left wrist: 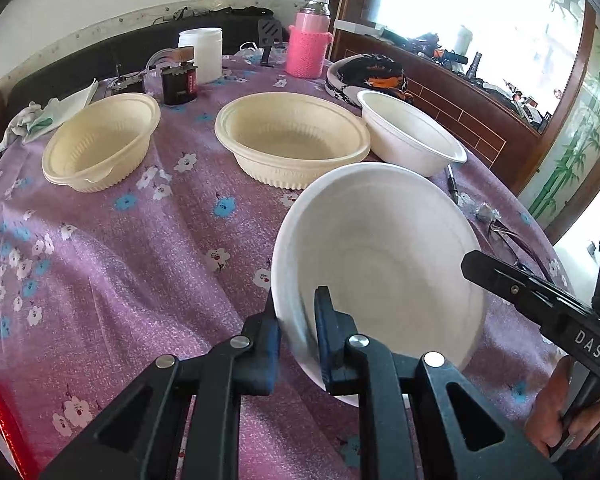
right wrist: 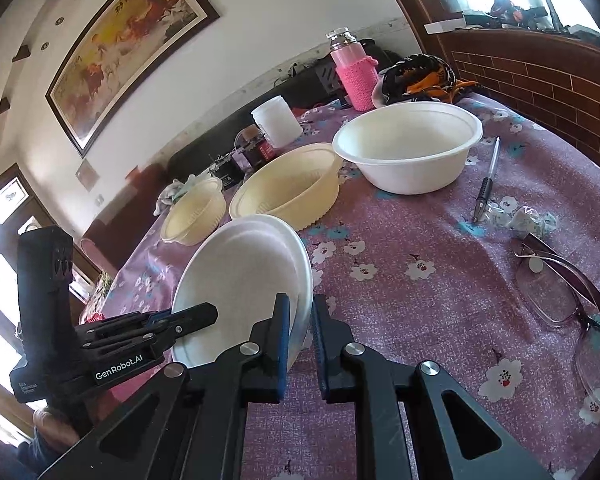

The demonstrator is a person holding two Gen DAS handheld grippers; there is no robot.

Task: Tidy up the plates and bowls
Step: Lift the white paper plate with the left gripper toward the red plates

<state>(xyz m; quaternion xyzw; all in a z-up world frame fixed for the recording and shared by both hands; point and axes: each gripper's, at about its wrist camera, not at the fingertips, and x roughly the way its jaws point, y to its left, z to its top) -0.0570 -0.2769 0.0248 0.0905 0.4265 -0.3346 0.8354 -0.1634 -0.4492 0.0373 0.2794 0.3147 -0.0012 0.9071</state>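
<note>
A white bowl (left wrist: pixel 380 264) is held tilted above the purple tablecloth; the right wrist view shows its underside (right wrist: pixel 244 272). My left gripper (left wrist: pixel 298 320) is shut on its near rim. My right gripper (right wrist: pixel 302 320) is shut on the opposite rim; it shows as a black finger (left wrist: pixel 500 276) in the left wrist view. A second white bowl (left wrist: pixel 412 132) (right wrist: pixel 412 148) stands at the far right. A large cream bowl (left wrist: pixel 292 136) (right wrist: pixel 288 184) stands beside it, and a smaller cream bowl (left wrist: pixel 100 140) (right wrist: pixel 194 212) stands at the far left.
A pink flask (left wrist: pixel 310 40), a white jar (left wrist: pixel 202 52) and a dark jar (left wrist: pixel 178 80) stand at the table's far edge. A pen (right wrist: pixel 486 180), crumpled wrappers (right wrist: pixel 520 216) and glasses (right wrist: pixel 568 292) lie on the cloth at the right. A patterned cloth (left wrist: pixel 372 72) lies at the far right.
</note>
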